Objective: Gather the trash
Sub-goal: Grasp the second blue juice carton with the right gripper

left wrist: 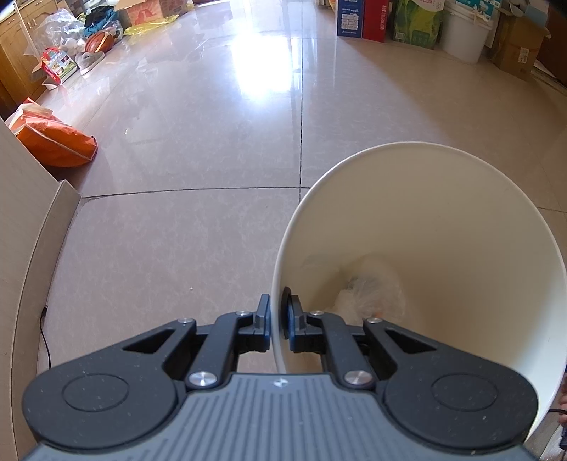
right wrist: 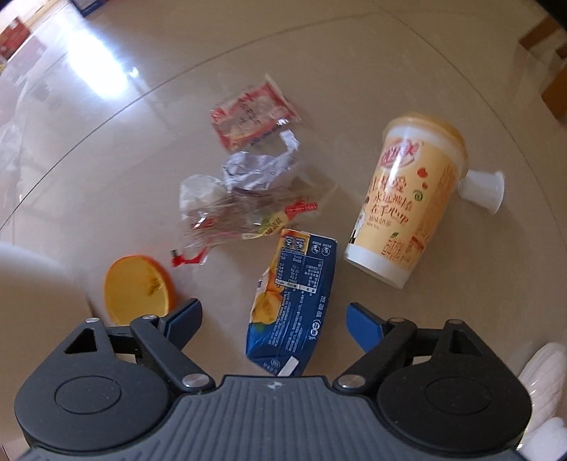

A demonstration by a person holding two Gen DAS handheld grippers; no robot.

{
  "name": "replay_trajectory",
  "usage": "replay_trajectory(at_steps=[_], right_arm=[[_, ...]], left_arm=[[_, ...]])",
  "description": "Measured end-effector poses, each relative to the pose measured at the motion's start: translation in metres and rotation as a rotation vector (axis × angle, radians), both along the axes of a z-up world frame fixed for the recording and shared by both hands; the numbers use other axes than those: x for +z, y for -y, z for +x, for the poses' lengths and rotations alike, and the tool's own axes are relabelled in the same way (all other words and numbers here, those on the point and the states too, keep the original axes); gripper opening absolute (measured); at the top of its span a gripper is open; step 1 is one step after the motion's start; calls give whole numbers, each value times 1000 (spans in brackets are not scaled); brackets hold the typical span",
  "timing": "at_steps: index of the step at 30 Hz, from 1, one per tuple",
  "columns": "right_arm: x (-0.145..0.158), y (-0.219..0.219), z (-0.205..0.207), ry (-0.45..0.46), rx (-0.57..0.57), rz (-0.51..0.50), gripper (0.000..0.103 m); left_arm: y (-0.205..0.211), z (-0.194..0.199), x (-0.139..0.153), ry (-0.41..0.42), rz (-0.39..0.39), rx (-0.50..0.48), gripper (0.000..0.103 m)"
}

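Note:
My left gripper (left wrist: 276, 319) is shut on the rim of a white trash bin (left wrist: 443, 198), one finger outside the wall and one inside. A crumpled clear plastic bag (left wrist: 368, 294) lies at the bin's bottom. In the right wrist view my right gripper (right wrist: 273, 315) stands open above a glass tabletop (right wrist: 372, 71). A crushed blue juice carton (right wrist: 294, 301) lies between its fingers, not gripped. Around it lie an orange lid (right wrist: 136, 287), clear wrappers (right wrist: 230, 216), crumpled paper (right wrist: 255, 168), a red snack packet (right wrist: 250, 117), a yellow drink cup (right wrist: 404, 198) on its side and a small white cup (right wrist: 483, 188).
Glossy floor tiles (left wrist: 212, 142) stretch ahead of the bin. An orange bag (left wrist: 53, 142) and a beige furniture edge (left wrist: 32, 248) stand on the left. Boxes, bags and a white bucket (left wrist: 464, 32) line the far wall. Something white (right wrist: 542, 372) lies at the table's right edge.

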State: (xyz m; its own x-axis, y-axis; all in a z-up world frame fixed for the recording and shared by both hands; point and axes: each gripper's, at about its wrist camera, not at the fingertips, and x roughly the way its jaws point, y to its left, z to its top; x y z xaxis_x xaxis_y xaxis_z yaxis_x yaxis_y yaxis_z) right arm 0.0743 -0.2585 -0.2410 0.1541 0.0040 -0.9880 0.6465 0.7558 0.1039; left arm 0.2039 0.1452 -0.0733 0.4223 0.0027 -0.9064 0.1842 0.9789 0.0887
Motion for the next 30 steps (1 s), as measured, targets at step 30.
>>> replay_trajectory(at_steps=[30], right_arm=[[-48, -2, 18, -83, -1, -40, 60]], left_arm=[[-2, 1, -2, -3, -7, 3, 8]])
